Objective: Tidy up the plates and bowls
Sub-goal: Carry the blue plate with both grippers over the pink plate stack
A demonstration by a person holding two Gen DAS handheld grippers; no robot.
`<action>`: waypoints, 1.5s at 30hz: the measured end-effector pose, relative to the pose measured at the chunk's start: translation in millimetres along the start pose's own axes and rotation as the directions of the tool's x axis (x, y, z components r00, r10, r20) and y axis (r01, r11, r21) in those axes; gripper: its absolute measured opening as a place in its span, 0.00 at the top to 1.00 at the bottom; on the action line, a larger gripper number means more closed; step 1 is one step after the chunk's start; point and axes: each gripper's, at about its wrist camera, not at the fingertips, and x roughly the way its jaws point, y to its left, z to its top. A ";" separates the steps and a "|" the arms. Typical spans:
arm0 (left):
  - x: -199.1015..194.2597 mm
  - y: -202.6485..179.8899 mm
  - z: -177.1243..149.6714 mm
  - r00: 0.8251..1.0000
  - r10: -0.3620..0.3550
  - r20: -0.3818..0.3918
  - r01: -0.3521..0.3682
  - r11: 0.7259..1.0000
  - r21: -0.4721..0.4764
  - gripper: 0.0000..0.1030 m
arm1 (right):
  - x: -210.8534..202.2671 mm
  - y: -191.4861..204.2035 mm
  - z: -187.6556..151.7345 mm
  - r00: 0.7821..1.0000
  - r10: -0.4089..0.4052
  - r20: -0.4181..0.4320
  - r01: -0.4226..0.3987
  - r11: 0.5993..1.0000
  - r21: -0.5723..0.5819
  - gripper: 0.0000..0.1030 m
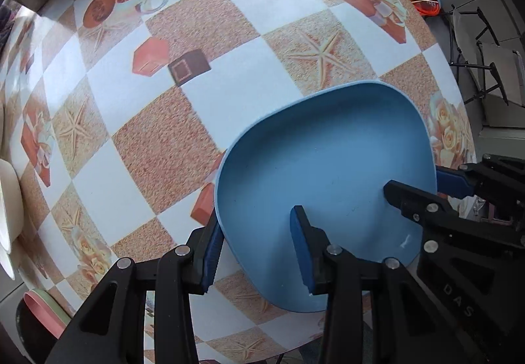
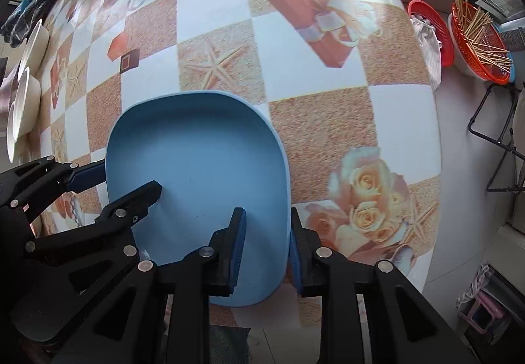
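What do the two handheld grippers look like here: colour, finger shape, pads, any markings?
Both match: the left gripper and right gripper are black plastic linkage frames with triangular cut-outs and round silver pivot pins. Each finger tapers to a flat tip faced with a ridged dark-blue pad. The right gripper's body bears raised letters "DAS", seen in the left wrist view. No cables, sleeves or hands show.

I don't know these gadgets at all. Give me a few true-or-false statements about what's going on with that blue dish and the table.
1. Both grippers straddle opposite rims of the blue plate. True: the left gripper and the right gripper each have one finger inside and one outside.
2. The plate holds food. False: it is empty.
3. The tablecloth is plain white. False: it is checkered, with starfish, roses and gift boxes.
4. An orange basket of wooden sticks sits beyond the table's edge. True.
5. White bowls are stacked inside the blue plate. False: they stand apart, at the table's far-left side.
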 end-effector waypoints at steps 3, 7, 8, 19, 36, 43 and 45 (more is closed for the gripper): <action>1.1 29.6 -23.4 1.000 0.021 0.001 -0.021 1.000 -0.014 0.58 | 9.2 38.6 -7.5 1.000 0.015 -0.022 -0.015 1.000 -0.013 0.73; -0.5 71.6 -52.1 0.998 0.060 0.020 -0.059 0.997 -0.050 0.58 | 20.6 92.3 -15.2 0.998 0.034 -0.045 -0.035 0.999 -0.015 0.73; -0.7 83.4 -58.9 0.997 0.071 0.020 -0.069 0.996 -0.062 0.58 | 23.2 106.8 -17.1 0.998 0.042 -0.051 -0.043 0.999 -0.020 0.73; -3.4 174.0 -109.5 0.995 0.095 0.008 -0.092 0.977 -0.194 0.57 | 40.6 203.0 -34.0 0.996 0.062 -0.072 -0.067 0.995 -0.071 0.73; 1.2 166.5 -121.5 0.996 0.076 0.043 -0.069 0.986 -0.149 0.57 | 44.5 238.5 -42.1 0.999 -0.012 -0.050 0.007 0.994 -0.108 0.73; -3.9 183.5 -139.1 0.998 0.051 0.029 -0.047 0.990 -0.136 0.57 | 45.1 253.1 -44.5 0.997 -0.032 -0.069 0.022 0.991 -0.130 0.73; -0.2 180.7 -141.4 0.998 0.060 0.011 -0.059 0.994 -0.096 0.57 | 49.6 252.0 -46.5 0.993 -0.011 -0.113 -0.001 0.995 -0.104 0.73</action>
